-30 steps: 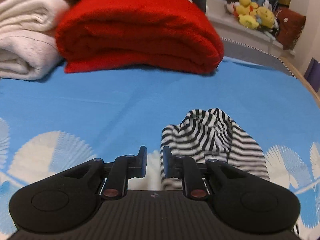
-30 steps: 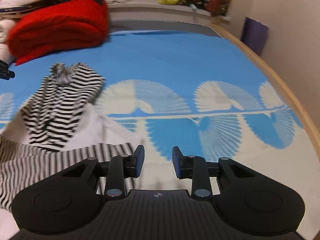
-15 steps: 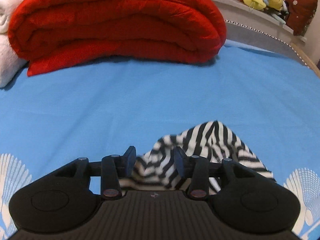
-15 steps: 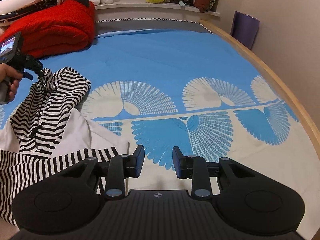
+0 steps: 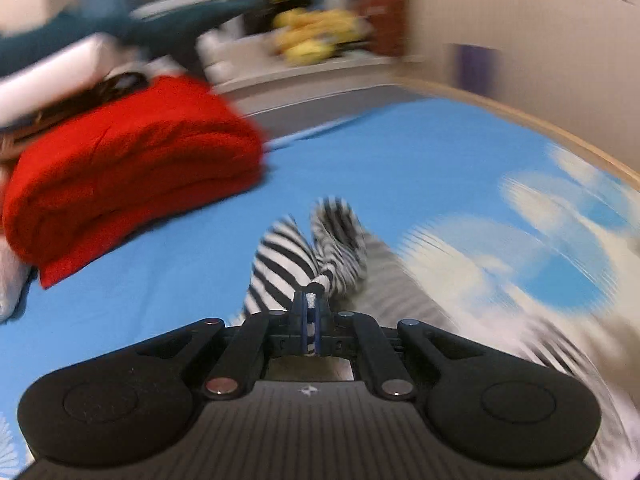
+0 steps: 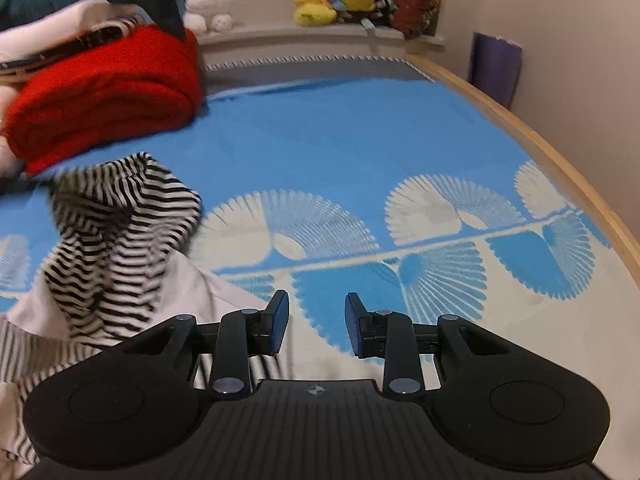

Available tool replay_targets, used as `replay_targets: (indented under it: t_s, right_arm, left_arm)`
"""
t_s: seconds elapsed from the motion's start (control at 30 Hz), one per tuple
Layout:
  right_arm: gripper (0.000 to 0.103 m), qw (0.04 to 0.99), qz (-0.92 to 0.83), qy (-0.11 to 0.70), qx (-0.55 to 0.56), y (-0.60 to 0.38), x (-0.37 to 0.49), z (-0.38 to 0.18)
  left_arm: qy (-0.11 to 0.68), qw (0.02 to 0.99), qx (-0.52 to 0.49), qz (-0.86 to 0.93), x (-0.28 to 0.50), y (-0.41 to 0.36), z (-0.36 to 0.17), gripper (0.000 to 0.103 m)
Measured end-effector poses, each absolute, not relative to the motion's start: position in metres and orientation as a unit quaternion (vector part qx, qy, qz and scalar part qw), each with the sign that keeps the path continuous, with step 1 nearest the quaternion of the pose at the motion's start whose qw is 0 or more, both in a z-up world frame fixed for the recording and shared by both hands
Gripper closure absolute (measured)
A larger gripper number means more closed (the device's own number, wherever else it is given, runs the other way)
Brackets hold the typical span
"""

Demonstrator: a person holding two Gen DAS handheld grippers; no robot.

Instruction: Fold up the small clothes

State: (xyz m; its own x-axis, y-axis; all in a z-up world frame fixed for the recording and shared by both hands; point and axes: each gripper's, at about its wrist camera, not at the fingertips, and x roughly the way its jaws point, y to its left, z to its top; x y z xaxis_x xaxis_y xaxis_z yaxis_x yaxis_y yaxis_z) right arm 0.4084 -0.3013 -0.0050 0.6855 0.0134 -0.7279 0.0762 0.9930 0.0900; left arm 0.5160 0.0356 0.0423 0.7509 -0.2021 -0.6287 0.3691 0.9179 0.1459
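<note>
having clamped shut on the black-and-white striped small garment (image 5: pixel 304 256) since a moment earlier, the left gripper (image 5: pixel 310 312) lifted its edge for folding, while the right gripper (image 6: pixel 317 322) hung released.

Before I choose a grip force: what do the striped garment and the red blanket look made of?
The striped garment looks like thin, matte jersey knit, probably cotton: it drapes limply and bunches where the left gripper pinches it. The red blanket looks like thick, fuzzy fleece or terry, given its plump rolled folds. The fibres cannot be confirmed.

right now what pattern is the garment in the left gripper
Black and white stripes on the garment; clearest in the left wrist view.
</note>
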Motion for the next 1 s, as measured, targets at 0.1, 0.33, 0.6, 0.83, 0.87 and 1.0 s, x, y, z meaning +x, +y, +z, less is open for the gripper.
replay_targets:
  t_s: [0.1,0.33,0.6,0.83,0.87,1.0]
  right_arm:
    - [0.071,0.92,-0.007,0.386,0.065,-0.293,0.404,0.003]
    - [0.07,0.917,0.01,0.384,0.105,-0.286,0.391,0.01]
    - [0.07,0.877,0.056,0.436,0.196,-0.271,0.394,-0.015]
    - [0.06,0.812,0.098,0.527,0.232,-0.229,0.413,-0.063]
    - [0.06,0.807,0.097,0.537,0.226,-0.223,0.414,-0.071]
    - [0.06,0.794,0.091,0.565,0.207,-0.206,0.417,-0.094]
  left_arm:
    - [0.369,0.895,0.122,-0.22,0.407,0.05,0.041,0.099]
    - [0.487,0.864,-0.021,-0.127,0.332,0.106,0.039,0.079]
    - [0.508,0.83,-0.232,0.004,0.393,0.134,-0.003,0.075]
    - [0.577,0.77,-0.269,0.041,0.409,0.131,-0.057,0.058]
    - [0.583,0.761,-0.278,0.052,0.411,0.133,-0.064,0.058]
    - [0.592,0.755,-0.279,0.055,0.418,0.13,-0.079,0.085]
